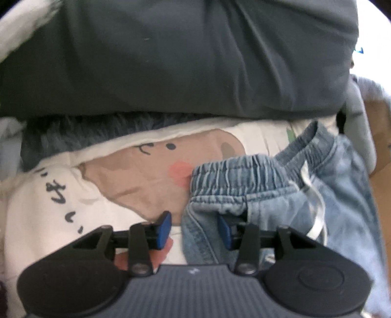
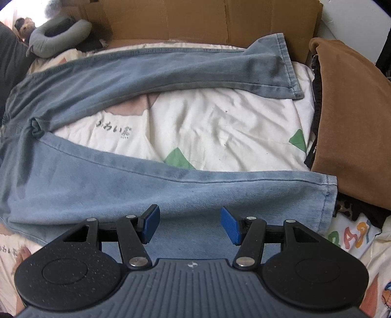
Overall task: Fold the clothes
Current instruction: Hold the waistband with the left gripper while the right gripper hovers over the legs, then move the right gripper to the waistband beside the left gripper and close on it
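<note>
left gripper (image 1: 194,231): jaws apart astride jeans (image 2: 146,186) waistband (image 1: 244,171), no pinch | right gripper (image 2: 189,226): agape above near leg hem | advice: pinch both layers, fold leg onto leg across quilt (image 2: 220,127)

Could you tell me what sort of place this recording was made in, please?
Most likely a bedroom, with the work done on a bed. The jeans lie spread on a soft printed quilt, a dark grey pillow sits past the waistband, and a neck pillow rests beside a cardboard box.
</note>
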{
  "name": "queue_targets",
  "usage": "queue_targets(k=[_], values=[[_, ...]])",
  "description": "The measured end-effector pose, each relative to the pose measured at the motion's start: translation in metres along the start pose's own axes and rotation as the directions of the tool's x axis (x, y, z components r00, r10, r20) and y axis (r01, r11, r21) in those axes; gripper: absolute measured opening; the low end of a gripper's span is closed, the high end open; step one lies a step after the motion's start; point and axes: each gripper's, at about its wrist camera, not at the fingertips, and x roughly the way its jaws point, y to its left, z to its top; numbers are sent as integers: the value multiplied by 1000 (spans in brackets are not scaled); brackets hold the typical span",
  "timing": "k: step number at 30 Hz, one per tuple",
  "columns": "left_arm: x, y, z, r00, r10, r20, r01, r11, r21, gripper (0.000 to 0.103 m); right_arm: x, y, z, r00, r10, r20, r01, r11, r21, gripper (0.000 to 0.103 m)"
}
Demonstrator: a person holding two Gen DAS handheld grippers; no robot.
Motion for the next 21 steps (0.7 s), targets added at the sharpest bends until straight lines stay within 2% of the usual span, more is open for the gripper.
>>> queue_targets(k=[3,5,8,12,15,16,21], values=[[5,-5,1,1000,8,0,-8,1000,18,59,3,-4,0,1000,11,10,-11,1000,17,62],[8,-8,2,1000,9,-2,-9,1000,15,69,5,-6,1,1000,21,15,-21,999,30,62],[13,-15,5,1000,26,-8,-26,999,21,74,9,-7,8,999,33,34,-34,998,44,62],[17,-21,6,999,42,-11,-42,998,38,73,19,-5,26,996,41,75,-48,994,93,62],[12,-21,6,1000,19,-17,-19,999,49,57,27,4,40,995,57,88,-64,995,76,62],[10,-21,6,1000,7,-24,-6,999,43,49,28,8,44,994,62,92,-68,996,59,62],[0,-20,9,998,-22,-53,23,999,27,34,36,30,61,990,100,98,-101,995,3,62]])
